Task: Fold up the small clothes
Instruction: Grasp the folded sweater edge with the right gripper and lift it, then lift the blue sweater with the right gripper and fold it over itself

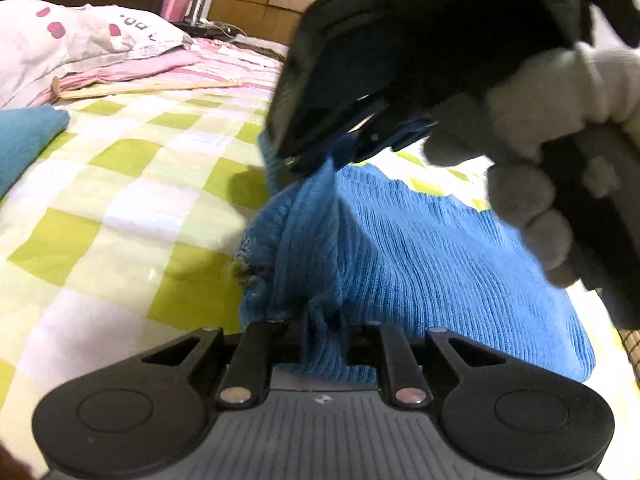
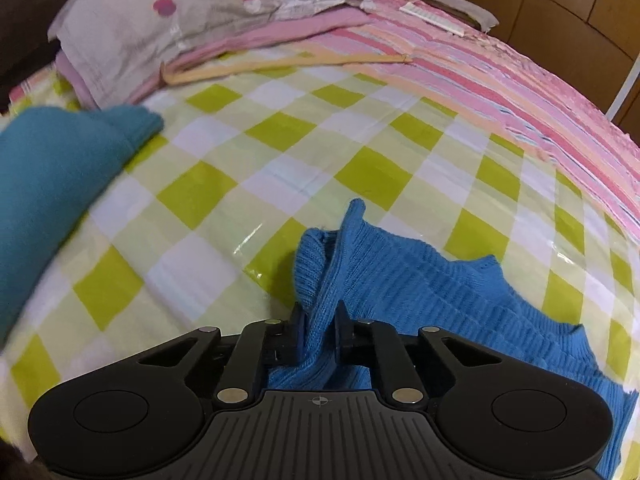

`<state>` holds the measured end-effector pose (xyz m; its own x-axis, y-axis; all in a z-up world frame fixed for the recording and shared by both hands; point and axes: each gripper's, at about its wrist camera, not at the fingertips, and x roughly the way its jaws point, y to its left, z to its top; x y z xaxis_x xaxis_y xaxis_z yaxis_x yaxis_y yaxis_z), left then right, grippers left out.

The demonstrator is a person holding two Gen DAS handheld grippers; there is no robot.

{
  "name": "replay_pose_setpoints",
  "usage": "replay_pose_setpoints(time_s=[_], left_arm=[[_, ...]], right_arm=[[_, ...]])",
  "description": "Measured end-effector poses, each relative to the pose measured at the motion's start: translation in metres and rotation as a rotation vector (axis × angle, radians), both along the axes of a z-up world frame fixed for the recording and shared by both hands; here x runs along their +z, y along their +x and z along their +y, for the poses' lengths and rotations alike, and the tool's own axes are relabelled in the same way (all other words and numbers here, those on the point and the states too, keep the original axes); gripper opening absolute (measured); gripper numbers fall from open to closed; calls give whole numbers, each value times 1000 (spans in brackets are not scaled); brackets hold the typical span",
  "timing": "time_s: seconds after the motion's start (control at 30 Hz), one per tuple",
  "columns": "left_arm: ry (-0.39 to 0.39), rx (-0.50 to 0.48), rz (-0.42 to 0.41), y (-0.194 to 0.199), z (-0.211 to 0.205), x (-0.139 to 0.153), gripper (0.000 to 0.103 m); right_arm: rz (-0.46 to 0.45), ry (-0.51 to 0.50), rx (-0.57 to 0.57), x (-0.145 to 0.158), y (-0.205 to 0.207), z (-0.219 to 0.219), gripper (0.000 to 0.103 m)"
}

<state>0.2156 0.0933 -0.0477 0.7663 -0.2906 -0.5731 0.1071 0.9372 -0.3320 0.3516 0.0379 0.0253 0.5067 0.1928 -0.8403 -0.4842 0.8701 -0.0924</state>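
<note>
While the left tongs (image 1: 324, 328) pinch a bunched fold of the blue knit (image 1: 420, 248) on the checked bed (image 1: 120, 208), with the gloved hand (image 1: 532, 132) bringing the right tongs (image 1: 316, 160) onto the far edge, the right view shows its tongs (image 2: 320, 320) clamped on a knit (image 2: 400, 280) ridge, teal cloth (image 2: 48, 184) left.

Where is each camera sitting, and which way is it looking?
Left wrist view: it sits on the left gripper, looking forward and down over the bed at the blue knit garment pinched in its jaws; the right gripper and a gloved hand show too.
Right wrist view: it sits on the right gripper, looking down at the same garment clamped in its jaws; only its own fingers show.
Both share: the garment, checked sheet, teal cloth, pillow.
</note>
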Motion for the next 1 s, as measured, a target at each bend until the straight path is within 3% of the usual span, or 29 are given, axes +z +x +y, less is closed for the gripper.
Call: replay_pose_setpoints(time_s=[0.13, 0.37, 0.57, 0.7, 0.83, 1.0], left_arm=[[25, -5, -40, -10, -3, 6, 14], [-13, -37, -99, -30, -9, 25, 11], [-56, -136, -148, -40, -54, 53, 10], [-40, -245, -188, -44, -99, 73, 10], [5, -323, -207, -41, -150, 81, 10], [61, -381, -157, -37, -188, 65, 10]], right_arm=[[-11, 53, -5, 16, -8, -17, 12], [-32, 181, -50, 48, -19, -65, 11], [-70, 283, -109, 77, -35, -129, 11], [-100, 338, -165, 94, -44, -180, 11], [-113, 364, -235, 94, -47, -228, 11], [-76, 416, -324, 66, -51, -281, 11]])
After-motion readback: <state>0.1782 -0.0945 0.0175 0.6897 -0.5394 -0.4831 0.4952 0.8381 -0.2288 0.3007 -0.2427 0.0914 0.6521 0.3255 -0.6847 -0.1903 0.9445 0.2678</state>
